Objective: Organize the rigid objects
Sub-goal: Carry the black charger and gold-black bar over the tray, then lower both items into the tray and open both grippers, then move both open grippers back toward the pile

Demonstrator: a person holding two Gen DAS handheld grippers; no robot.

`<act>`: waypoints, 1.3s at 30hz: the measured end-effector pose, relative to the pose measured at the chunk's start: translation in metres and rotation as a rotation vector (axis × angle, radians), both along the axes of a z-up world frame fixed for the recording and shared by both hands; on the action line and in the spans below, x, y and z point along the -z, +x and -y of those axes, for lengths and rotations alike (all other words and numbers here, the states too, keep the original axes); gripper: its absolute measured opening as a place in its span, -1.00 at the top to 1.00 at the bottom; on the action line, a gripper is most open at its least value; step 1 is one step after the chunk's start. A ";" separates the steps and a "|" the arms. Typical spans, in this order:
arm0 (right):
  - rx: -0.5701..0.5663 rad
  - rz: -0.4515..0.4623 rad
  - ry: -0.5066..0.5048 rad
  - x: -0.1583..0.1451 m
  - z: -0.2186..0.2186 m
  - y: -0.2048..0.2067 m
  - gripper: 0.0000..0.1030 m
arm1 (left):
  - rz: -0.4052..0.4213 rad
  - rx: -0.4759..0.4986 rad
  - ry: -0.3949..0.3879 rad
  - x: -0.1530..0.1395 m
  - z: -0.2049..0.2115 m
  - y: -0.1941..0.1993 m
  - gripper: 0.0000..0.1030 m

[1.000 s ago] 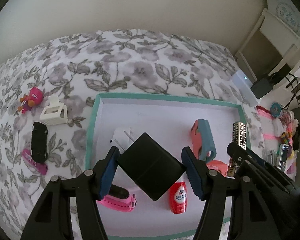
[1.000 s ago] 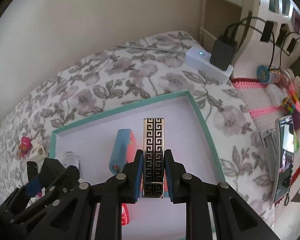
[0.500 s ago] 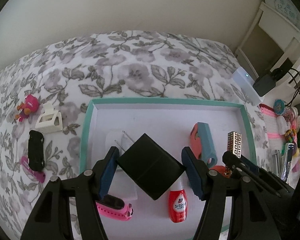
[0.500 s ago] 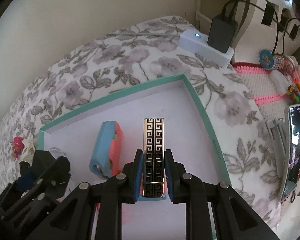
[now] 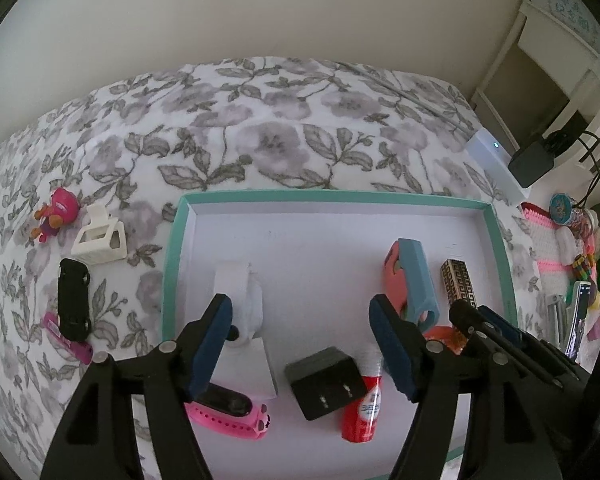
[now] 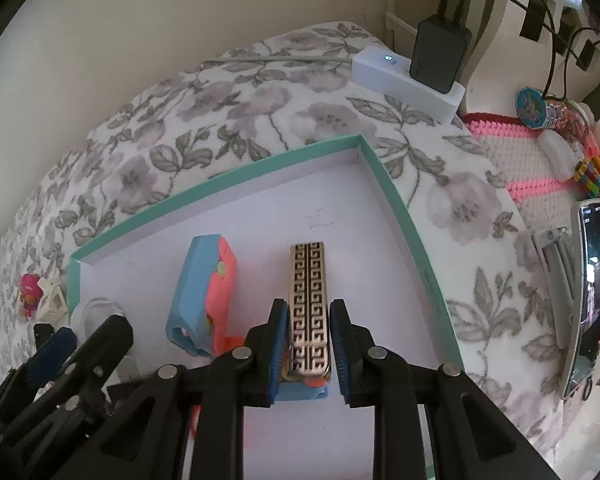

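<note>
grippers are hanging over the teal-rimmed white cardboard tray (image 5: 172, 248); the left gripper (image 5: 300, 344) has just been opening, its blue pads are spread, and the black square plug adapter (image 5: 326, 382) is lying free on the tray floor; the right gripper (image 6: 309, 346) is sitting around the gold and black patterned bar (image 6: 309, 304), with a thin gap beside each pad.
</note>
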State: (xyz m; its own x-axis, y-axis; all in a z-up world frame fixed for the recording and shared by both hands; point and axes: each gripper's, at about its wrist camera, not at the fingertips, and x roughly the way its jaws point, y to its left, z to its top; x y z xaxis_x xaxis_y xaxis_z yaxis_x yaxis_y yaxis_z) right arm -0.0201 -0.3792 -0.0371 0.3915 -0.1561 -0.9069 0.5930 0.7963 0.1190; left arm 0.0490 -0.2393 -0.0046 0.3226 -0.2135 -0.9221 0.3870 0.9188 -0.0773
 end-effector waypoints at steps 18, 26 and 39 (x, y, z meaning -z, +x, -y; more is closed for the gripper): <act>-0.017 0.111 -0.077 -0.051 -0.014 -0.005 0.46 | 0.063 -0.046 -0.023 -0.038 -0.021 0.003 -0.41; -0.059 0.140 -0.076 -0.059 -0.028 -0.001 0.46 | 0.062 -0.133 -0.012 -0.039 -0.050 0.015 -0.57; -0.165 0.093 -0.101 -0.045 -0.067 0.020 0.04 | 0.010 -0.361 0.043 -0.019 -0.118 0.036 -0.63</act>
